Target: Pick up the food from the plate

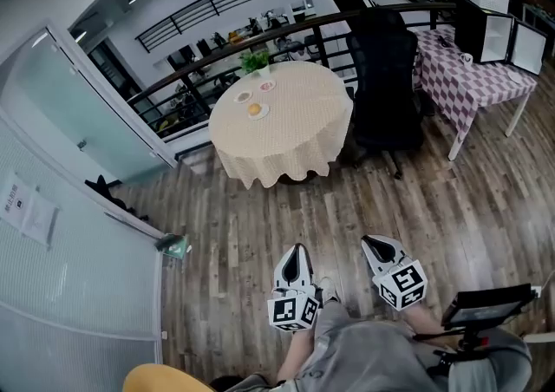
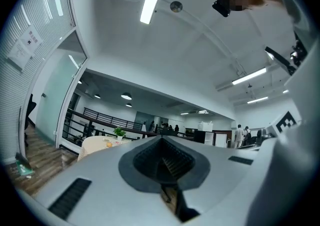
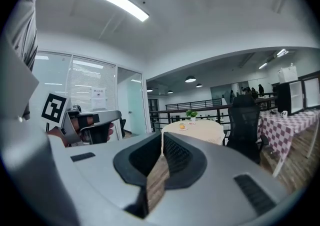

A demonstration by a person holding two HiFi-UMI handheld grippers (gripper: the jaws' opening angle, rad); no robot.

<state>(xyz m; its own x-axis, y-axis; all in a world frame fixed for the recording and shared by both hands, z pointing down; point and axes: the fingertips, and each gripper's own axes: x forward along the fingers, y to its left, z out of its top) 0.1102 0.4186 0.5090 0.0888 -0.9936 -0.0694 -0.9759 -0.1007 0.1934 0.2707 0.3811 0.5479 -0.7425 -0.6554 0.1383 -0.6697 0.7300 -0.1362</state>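
Food (image 1: 254,108): small orange-yellow lump, roundish; too small in all views to name the kind. It sits on a white plate (image 1: 264,112) on the round cloth-covered worktop (image 1: 303,117), well ahead of both hand-held grippers and a little left of their line.

Left hand-held gripper (image 1: 299,249): jaws together, empty. Right hand-held gripper (image 1: 368,241): jaws together, nothing between them. Both are held roughly level above the wood floor (image 1: 416,208).

Step, as judged: approach only, no grasp begun. The next move calls for reaching the worktop, then parting one pair of jaws before coming in on the food.
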